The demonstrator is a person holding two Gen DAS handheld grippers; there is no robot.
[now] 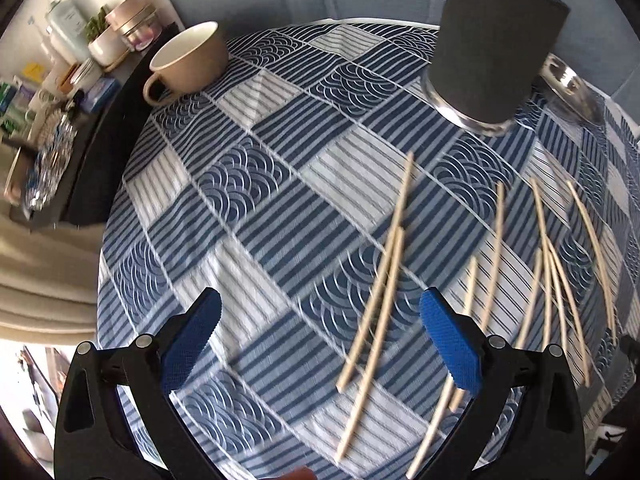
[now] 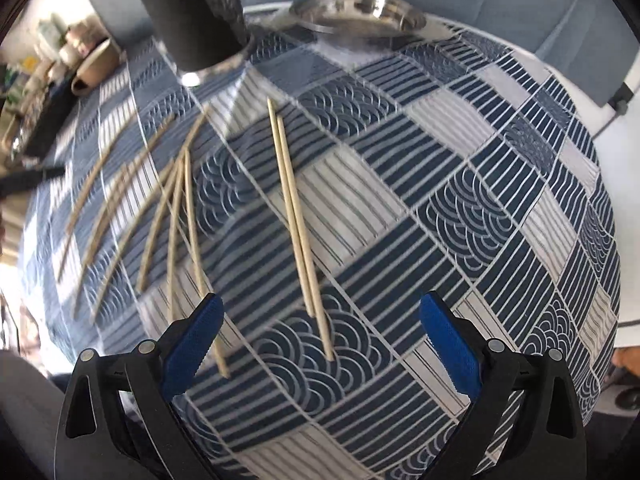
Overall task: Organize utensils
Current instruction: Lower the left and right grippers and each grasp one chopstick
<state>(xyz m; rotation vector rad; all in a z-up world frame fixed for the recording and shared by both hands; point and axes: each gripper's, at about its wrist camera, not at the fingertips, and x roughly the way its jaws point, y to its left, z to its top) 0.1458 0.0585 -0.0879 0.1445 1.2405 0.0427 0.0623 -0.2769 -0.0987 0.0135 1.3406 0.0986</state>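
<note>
Several wooden chopsticks lie loose on the blue patterned tablecloth (image 1: 256, 208). In the left wrist view a pair (image 1: 384, 280) lies just ahead of my open, empty left gripper (image 1: 320, 320), with more (image 1: 548, 264) fanned out to the right. In the right wrist view a pair (image 2: 300, 224) lies between the jaws of my open, empty right gripper (image 2: 320, 320), and a fan of others (image 2: 160, 208) lies to the left. A tall dark cylindrical holder (image 1: 492, 40) stands at the far side; it also shows in the right wrist view (image 2: 192, 12).
A tan mug (image 1: 188, 60) stands at the far left of the table. A steel bowl (image 2: 356, 10) sits behind the holder. A cluttered dark shelf (image 1: 68, 92) runs along the left edge. The tablecloth (image 2: 480, 200) covers the table.
</note>
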